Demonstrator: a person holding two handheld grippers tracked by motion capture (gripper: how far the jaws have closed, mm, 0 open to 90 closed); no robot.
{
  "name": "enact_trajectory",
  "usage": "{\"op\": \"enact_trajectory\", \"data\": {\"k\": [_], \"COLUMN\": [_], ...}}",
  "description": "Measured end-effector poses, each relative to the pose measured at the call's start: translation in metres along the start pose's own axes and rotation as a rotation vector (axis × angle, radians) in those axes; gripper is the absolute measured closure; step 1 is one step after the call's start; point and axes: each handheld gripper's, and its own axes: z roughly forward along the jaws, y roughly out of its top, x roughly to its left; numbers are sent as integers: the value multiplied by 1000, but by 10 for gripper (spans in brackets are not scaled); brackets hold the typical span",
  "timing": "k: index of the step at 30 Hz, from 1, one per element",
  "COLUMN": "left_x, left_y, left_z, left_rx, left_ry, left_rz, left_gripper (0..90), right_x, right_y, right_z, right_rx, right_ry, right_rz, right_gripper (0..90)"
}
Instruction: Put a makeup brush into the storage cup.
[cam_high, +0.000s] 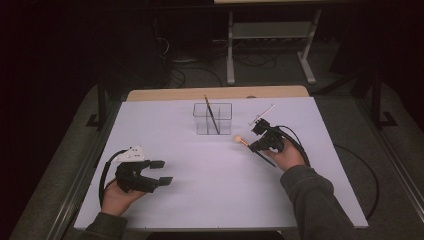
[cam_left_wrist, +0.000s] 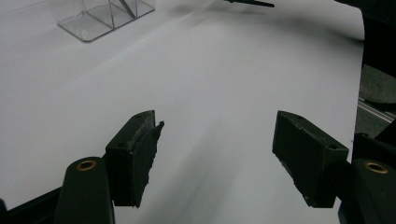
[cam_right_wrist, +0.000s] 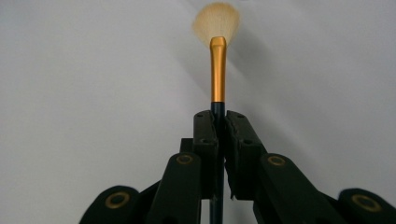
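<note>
1. The right gripper (cam_high: 255, 140), right of centre in the high view, has its jaws clamped on a fan brush (cam_right_wrist: 217, 70) by the dark handle; the pale bristles point toward frame centre, over the white table (cam_high: 200, 200).
2. The left gripper (cam_high: 162, 172), lower left, rests with jaws spread wide, nothing between them.
3. A clear box (cam_high: 213, 118) sits upper centre with another brush (cam_high: 211, 114) leaning inside.

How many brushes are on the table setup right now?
2: a fan brush clamped in the right gripper, and a dark brush standing tilted in the clear holder.

Clear holder (cam_high: 213, 119) blocks far centre; elsewhere open
</note>
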Motion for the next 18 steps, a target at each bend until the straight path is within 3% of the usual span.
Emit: {"op": "enact_trajectory", "data": {"k": [18], "left_x": [-1], "left_y": [0], "left_z": [3], "left_rx": [5], "left_ry": [-3], "left_rz": [10], "left_gripper": [302], "right_x": [23], "right_y": [0], "right_z": [-21], "right_rx": [-62], "right_ry": [35], "right_rz": [-71], "right_gripper": [826]}}
